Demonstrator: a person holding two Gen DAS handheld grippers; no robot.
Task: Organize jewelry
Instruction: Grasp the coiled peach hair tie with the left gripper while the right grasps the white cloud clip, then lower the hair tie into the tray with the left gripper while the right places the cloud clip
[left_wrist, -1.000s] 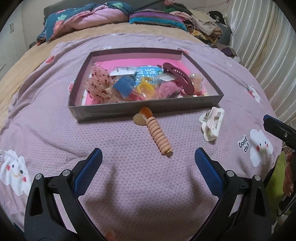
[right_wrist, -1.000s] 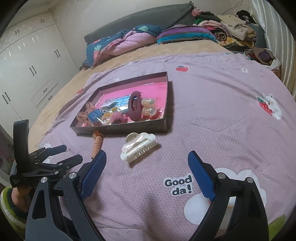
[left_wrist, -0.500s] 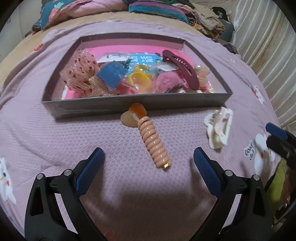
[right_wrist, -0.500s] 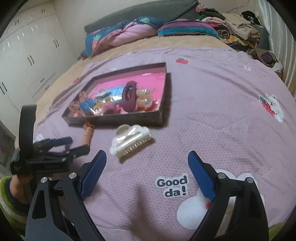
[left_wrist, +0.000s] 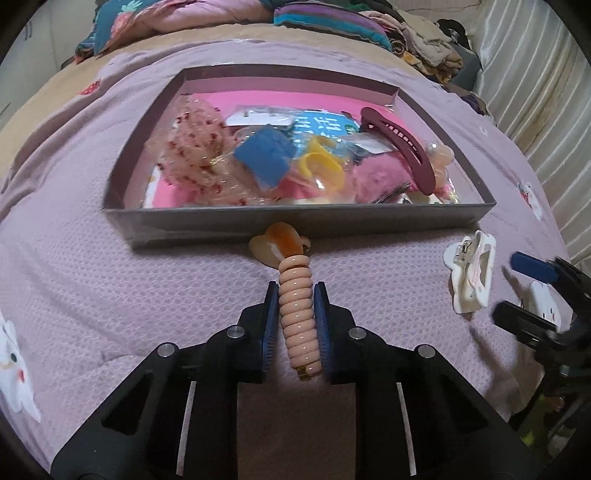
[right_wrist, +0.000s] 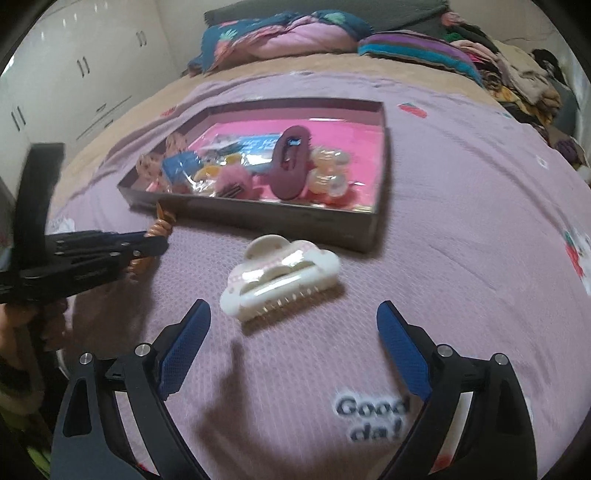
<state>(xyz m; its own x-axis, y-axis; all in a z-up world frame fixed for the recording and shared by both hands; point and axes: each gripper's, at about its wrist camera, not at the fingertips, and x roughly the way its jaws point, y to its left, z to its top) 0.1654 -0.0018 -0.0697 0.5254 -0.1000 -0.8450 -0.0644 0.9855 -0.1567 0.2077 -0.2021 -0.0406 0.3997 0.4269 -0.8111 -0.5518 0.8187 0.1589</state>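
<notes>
A purple quilt (right_wrist: 461, 206) is covering the bed, its print showing "Good da!" (right_wrist: 373, 421), white cloud faces (left_wrist: 14, 369) and a strawberry (right_wrist: 412, 108). A tan blanket (left_wrist: 221, 31) is lying beyond it. Rumpled bedding (right_wrist: 280, 33) in teal and pink is piling up at the head, just beside a striped folded blanket (right_wrist: 417, 51). Heaped clothes (right_wrist: 517, 77) are sitting to the right of that. White wardrobes (right_wrist: 92, 70) are standing along the left wall, and a pale curtain (left_wrist: 535, 103) is hanging on the right.
</notes>
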